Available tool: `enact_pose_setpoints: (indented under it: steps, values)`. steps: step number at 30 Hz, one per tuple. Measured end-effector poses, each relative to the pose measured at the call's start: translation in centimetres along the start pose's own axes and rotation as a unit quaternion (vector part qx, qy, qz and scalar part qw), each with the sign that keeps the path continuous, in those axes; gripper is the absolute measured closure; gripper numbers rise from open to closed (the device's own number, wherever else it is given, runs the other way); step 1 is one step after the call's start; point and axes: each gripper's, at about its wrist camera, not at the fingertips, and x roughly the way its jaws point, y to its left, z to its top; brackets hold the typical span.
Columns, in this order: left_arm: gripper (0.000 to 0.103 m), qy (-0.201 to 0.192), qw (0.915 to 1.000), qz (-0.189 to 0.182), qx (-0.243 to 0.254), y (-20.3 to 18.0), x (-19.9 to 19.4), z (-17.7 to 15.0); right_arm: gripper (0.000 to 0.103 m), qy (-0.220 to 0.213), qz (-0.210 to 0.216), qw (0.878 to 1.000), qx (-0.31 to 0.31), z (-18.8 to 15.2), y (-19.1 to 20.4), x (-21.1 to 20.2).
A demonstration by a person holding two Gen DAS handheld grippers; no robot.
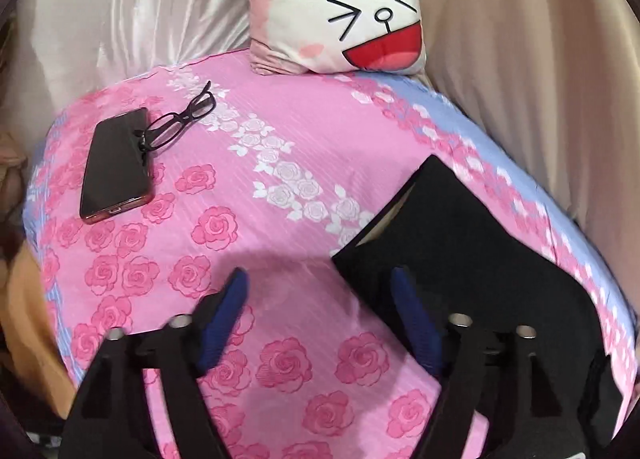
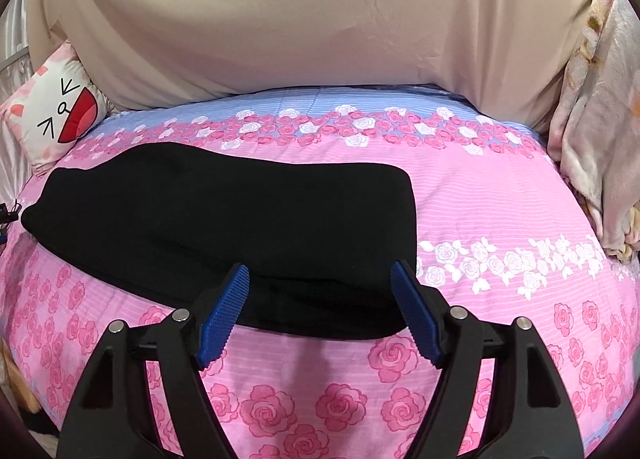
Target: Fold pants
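Both the left gripper (image 1: 320,279) and the right gripper (image 2: 320,275) hover with jaws apart and empty above the black fabric pants (image 2: 224,227), which lie already doubled on the pink rose-printed bedsheet (image 2: 500,211). The soft, slack cloth could slip or bunch if only its top layer is pinched, and the sheet may be caught too. A black smartphone (image 1: 116,163) and black-framed glasses (image 1: 176,123) lie well apart, with a white-and-pink cartoon-face cushion (image 1: 340,7) against beige curtains (image 2: 300,19)

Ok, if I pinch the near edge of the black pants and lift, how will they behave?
The black pants lie flat and layered on the floral sheet, so they will probably droop and unfold rather than hold shape. The fabric looks thick and matte, so it likely won't slip from the open right gripper.
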Motion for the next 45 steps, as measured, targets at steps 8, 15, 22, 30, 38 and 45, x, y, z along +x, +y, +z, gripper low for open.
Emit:
enact_pose_setpoints:
  steps: [8,15,22,30,38,45]
  values:
    - [0.023,0.066,0.9969,0.000,-0.042,-1.7,5.0,-0.1,0.031,-0.001,-0.013,1.000,0.017,-0.9,-1.6,-0.8]
    - [0.023,0.088,0.9935,-0.052,-0.051,-3.6,5.8,0.3,0.030,-0.007,-0.028,0.999,0.031,-0.9,-3.4,-1.4]
    - [0.086,0.064,0.9954,-0.055,-0.044,-4.3,6.3,1.1,0.029,-0.007,-0.023,0.999,0.022,-0.9,-3.1,-1.2]
    - [0.091,0.034,0.9969,-0.068,-0.022,-5.8,4.5,1.5,0.023,-0.015,-0.034,0.999,0.025,-0.9,-3.9,-1.7]
    - [0.092,-0.058,0.9776,-0.151,0.135,-18.4,-5.6,-0.2,0.022,-0.023,-0.052,0.997,0.055,-1.8,-6.9,-2.5]
    - [0.092,-0.054,0.9128,-0.263,0.308,-34.1,-11.8,-10.1,0.022,-0.033,-0.066,0.993,0.093,-3.4,-10.5,-4.0]
